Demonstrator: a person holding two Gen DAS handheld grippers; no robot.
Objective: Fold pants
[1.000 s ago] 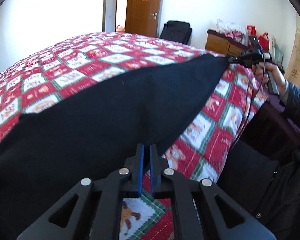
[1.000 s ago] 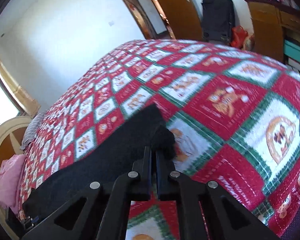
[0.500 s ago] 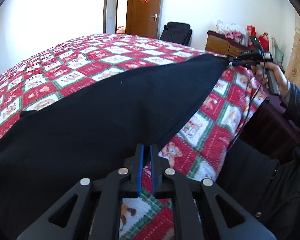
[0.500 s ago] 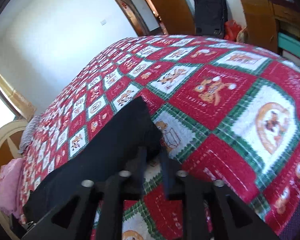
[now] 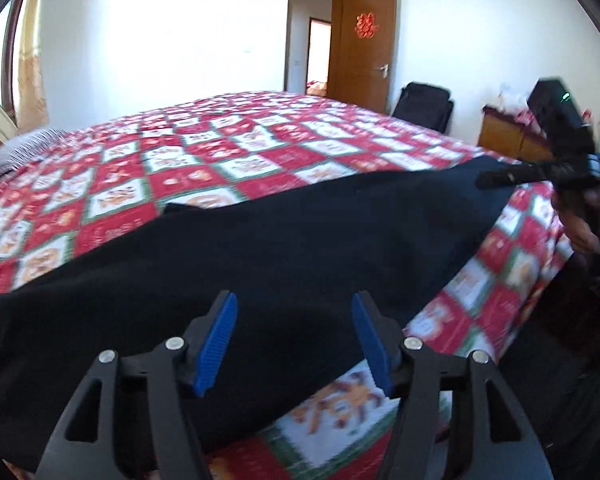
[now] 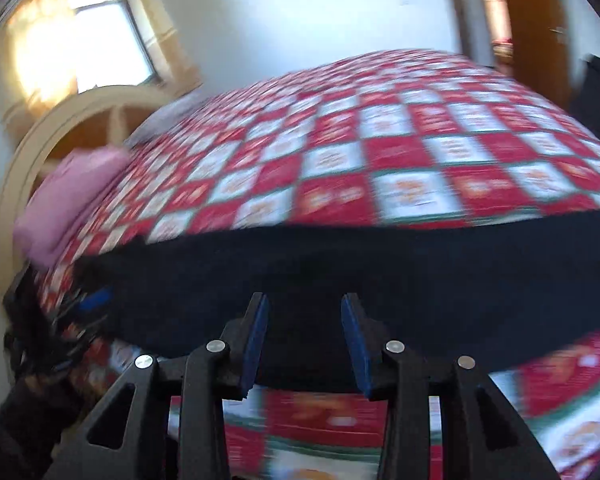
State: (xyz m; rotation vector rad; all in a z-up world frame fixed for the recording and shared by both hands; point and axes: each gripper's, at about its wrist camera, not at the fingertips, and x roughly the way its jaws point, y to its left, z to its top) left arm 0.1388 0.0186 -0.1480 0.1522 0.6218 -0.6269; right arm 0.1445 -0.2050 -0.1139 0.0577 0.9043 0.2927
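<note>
The black pants [image 5: 284, 248] lie flat in a long strip on the red and white checked bedspread [image 5: 204, 152], near the bed's front edge. My left gripper [image 5: 294, 312] is open and empty just above the pants' near end. My right gripper [image 6: 304, 308] is open and empty over the pants [image 6: 380, 272]. It also shows in the left wrist view [image 5: 496, 178] at the far end of the pants, held by a hand. The right wrist view is blurred.
A pink cloth [image 6: 72, 200] lies at the head of the bed by the curved headboard [image 6: 60, 136]. A wooden dresser [image 5: 512, 140], a black bag [image 5: 424, 106] and an open door [image 5: 360, 48] stand beyond the bed.
Both grippers were shut on the pants' edge and have opened and let go. The pants now lie on the bed. The right wrist view has swung toward the headboard.
</note>
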